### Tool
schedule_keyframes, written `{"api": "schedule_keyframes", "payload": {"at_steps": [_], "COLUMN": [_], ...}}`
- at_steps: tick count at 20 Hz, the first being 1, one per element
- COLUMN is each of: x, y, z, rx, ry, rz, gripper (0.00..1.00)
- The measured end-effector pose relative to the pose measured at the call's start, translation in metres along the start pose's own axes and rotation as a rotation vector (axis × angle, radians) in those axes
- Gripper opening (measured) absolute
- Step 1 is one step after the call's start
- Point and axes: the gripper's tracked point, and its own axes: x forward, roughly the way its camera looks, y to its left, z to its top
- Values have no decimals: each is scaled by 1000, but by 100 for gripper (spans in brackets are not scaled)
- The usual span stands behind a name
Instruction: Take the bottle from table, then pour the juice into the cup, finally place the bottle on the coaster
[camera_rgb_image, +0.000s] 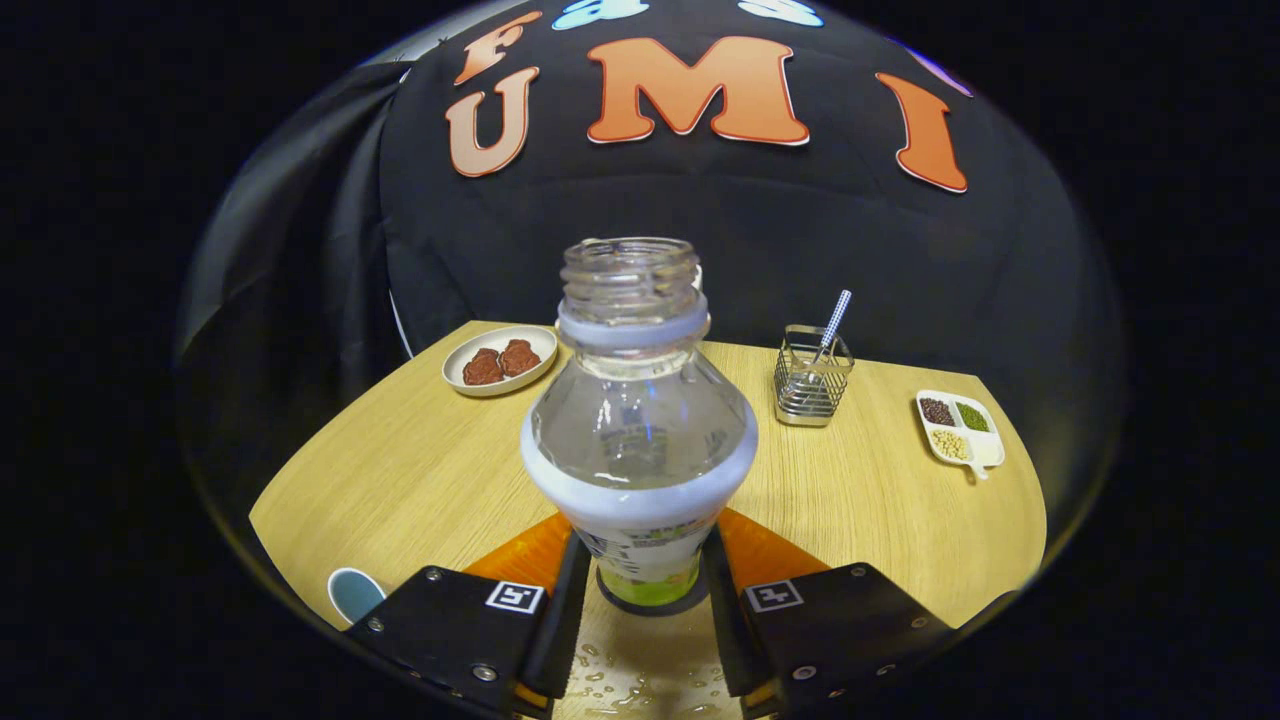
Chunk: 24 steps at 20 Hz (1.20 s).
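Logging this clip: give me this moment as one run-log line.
gripper: shut on bottle | bottle: upright, uncapped, on orange coaster | cup: beside the fingers | droplets on table

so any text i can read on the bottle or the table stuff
bottle label: print there, too blurred to read.
markers on the gripper, jaws shut on the bottle: square patterns, no words.
plate, wire rack, divided tray: no text.
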Motion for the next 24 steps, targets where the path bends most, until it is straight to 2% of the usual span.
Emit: {"api": "schedule_keyframes", "payload": {"at_steps": [8,15,21,22,24], "x": [20,23,21,20,14], "y": [-7,-6,-6,-6,-5], "z": [-22,-25,-39,-39,-39], "rx": [31,-6,-42,-45,-39], "ry": [36,13,47,48,41], "rz": [9,11,-26,-31,-36], "gripper": [58,59,71,80,92]}}
